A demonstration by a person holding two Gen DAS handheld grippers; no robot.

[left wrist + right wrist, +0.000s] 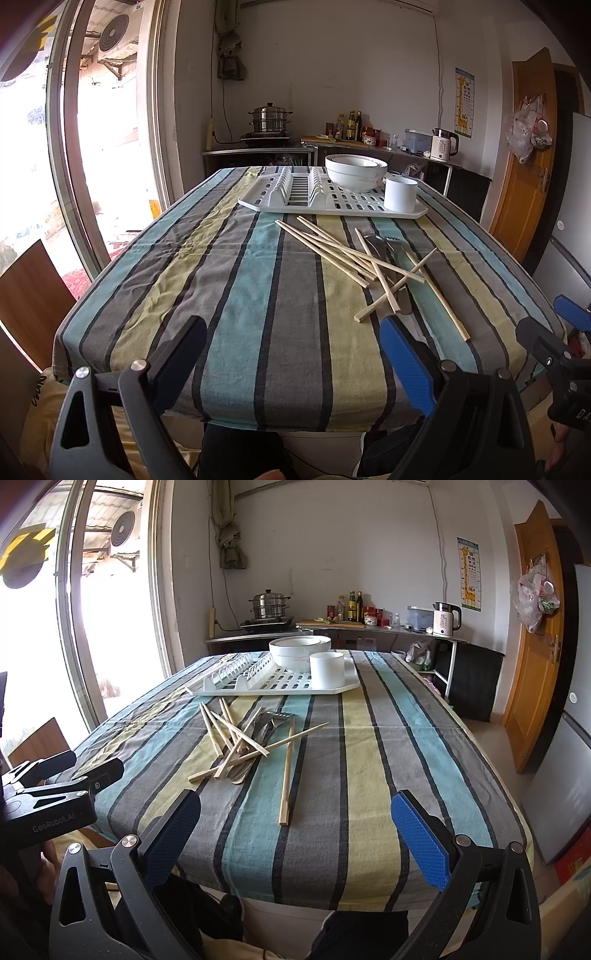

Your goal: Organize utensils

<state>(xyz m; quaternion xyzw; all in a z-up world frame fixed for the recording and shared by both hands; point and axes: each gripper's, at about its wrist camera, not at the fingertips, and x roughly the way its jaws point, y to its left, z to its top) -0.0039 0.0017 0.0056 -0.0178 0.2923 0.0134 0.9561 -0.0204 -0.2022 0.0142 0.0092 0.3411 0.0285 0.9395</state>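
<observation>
Several wooden chopsticks (343, 254) lie crossed in a loose pile on the striped tablecloth (221, 295), over a metal fork and spoon (384, 247). In the right wrist view the chopstick pile (236, 738) covers the metal utensils (269, 720), and one chopstick (287, 775) lies apart, nearer me. Behind them a white drying rack (280, 199) holds stacked white bowls (354, 171) and a white cup (400, 194). My left gripper (295, 354) hangs open over the table's near edge with nothing between its fingers. My right gripper (297, 830) is open and empty too, short of the lone chopstick.
A wooden chair back (29, 288) stands left of the table by the glass door. The counter behind carries a steamer pot (269, 118), bottles and a kettle (443, 144). A wooden door (535, 646) and a fridge (569, 757) are on the right.
</observation>
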